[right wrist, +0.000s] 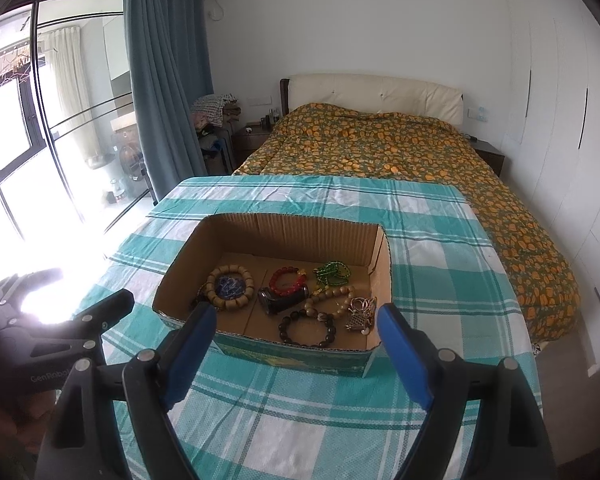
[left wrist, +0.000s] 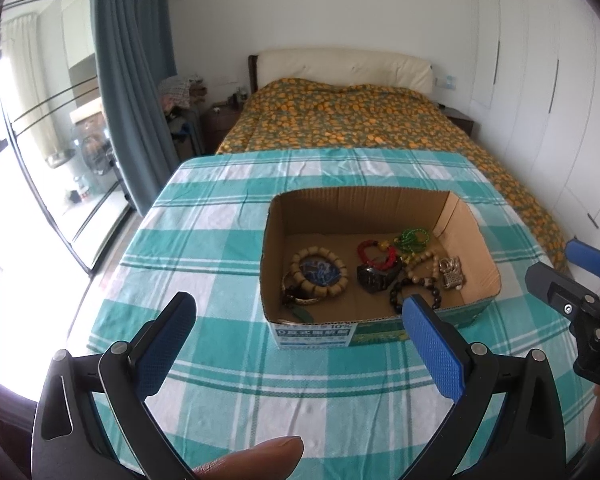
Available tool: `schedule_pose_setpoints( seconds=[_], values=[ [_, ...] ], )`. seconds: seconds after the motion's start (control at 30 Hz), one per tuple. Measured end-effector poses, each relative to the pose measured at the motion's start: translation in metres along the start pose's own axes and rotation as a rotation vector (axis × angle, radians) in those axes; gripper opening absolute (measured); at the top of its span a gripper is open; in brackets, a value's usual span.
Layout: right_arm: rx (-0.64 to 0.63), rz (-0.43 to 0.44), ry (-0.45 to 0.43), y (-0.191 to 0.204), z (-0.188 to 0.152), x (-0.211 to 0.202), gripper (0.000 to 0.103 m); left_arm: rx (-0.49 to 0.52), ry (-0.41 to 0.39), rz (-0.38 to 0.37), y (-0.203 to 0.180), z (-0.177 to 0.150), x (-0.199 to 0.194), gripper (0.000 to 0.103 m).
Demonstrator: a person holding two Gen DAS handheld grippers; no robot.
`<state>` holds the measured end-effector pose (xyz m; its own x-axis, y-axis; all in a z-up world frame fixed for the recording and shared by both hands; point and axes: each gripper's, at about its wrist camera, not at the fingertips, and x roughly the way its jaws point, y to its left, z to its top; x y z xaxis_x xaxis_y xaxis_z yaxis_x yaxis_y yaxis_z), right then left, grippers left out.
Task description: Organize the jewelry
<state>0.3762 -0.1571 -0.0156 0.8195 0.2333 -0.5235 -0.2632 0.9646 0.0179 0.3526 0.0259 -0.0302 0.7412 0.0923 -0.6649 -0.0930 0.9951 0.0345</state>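
Nearest you, both grippers hang above the checked surface with nothing between their pads: your left gripper stands wide apart, and your right gripper is spread just as wide and empty. Just beyond them sits the cardboard box, and all the jewelry I can see already lies on its floor, so the job looks close to done or waiting on a tidy-up inside

If you go in again, come down over the near wall rather than through it, and pick one piece at a time; the dark bead bracelet lies nearest and clear of the rest, while the silver trinkets touch the pale bead string and may drag it along

The left view shows a fingertip at the bottom edge and the pieces under the wooden bracelet; the right view hides those behind its own pad, yet shows the black watch more clearly. Farthest off lies the bed
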Motion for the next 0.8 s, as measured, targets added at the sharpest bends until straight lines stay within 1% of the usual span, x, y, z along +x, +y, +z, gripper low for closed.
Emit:
schedule_pose_setpoints(
  seconds=[0.47, 0.8],
  values=[
    [-0.013, -0.002, 0.005, 0.012, 0.002, -0.019, 0.084, -0.009, -0.021, -0.006, 0.004, 0.003, -0.015, 0.103],
    [-0.027, -0.002, -0.001, 0.018, 0.003, -0.029, 0.084, 0.003, -0.041, -0.015, 0.002, 0.005, -0.027, 0.103]
  ],
)
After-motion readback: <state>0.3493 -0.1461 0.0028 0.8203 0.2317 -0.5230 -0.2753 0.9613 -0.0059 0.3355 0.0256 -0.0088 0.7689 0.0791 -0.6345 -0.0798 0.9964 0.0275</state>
